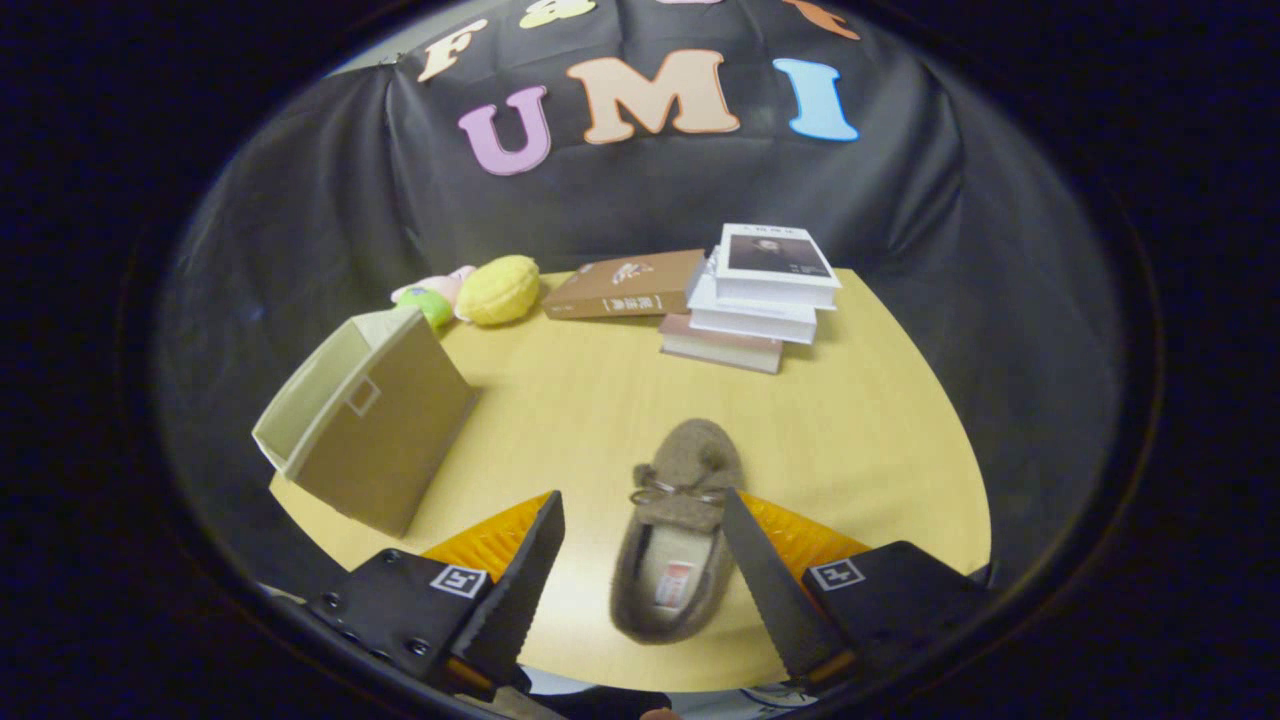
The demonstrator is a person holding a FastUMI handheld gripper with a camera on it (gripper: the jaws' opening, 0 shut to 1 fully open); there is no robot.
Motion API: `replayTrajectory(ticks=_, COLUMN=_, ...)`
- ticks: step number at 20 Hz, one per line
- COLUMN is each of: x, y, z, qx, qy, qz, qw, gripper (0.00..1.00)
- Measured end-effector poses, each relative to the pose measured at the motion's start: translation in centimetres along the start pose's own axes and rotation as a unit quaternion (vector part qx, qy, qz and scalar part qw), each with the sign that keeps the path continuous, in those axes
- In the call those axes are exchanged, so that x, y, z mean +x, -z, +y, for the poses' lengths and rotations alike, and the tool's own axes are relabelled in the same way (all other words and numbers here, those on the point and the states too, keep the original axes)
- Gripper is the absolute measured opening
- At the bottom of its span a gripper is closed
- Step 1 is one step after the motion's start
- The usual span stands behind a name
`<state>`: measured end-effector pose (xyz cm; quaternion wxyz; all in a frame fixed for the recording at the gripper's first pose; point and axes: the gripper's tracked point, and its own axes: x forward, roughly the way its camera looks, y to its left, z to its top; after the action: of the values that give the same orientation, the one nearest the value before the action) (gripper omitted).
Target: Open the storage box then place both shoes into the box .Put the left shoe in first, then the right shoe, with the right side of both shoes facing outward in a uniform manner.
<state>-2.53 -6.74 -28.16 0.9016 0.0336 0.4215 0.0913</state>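
Hovering gripper spread wide around shoe on table, nothing gripped; storage box far-left open, shoe not boxed yet

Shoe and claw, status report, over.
Claw open, fingers straddling the shoe, not gripping. Shoe flat on table. Storage box ahead to the left. Path clear.

Colours on the pale yellow wood-grain table

A grey-brown fuzzy shoe with pale lining; a beige storage box; a yellow plush toy beside a pink-green one; a brown book; white books.
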Motion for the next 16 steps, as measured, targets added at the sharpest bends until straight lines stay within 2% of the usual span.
replayTrajectory(ticks=6, x=1.5, y=4.4, z=-4.3, qx=-0.015, qy=0.022, qz=0.055, qw=0.998, gripper=1.00)
replayTrajectory(ticks=9, x=3.7, y=6.1, z=-5.6, qx=-0.018, qy=0.029, qz=0.086, qw=0.996, gripper=1.00)
replayTrajectory(ticks=11, x=4.6, y=7.3, z=-5.8, qx=-0.007, qy=0.022, qz=0.109, qw=0.994, gripper=1.00)
replayTrajectory(ticks=13, x=5.2, y=7.9, z=-5.2, qx=0.013, qy=0.002, qz=0.129, qw=0.992, gripper=0.91)
replayTrajectory(ticks=15, x=5.2, y=8.1, z=-4.0, qx=0.030, qy=-0.022, qz=0.143, qw=0.989, gripper=0.67)
replayTrajectory(ticks=16, x=5.3, y=8.2, z=-3.9, qx=0.030, qy=-0.020, qz=0.150, qw=0.988, gripper=0.56)
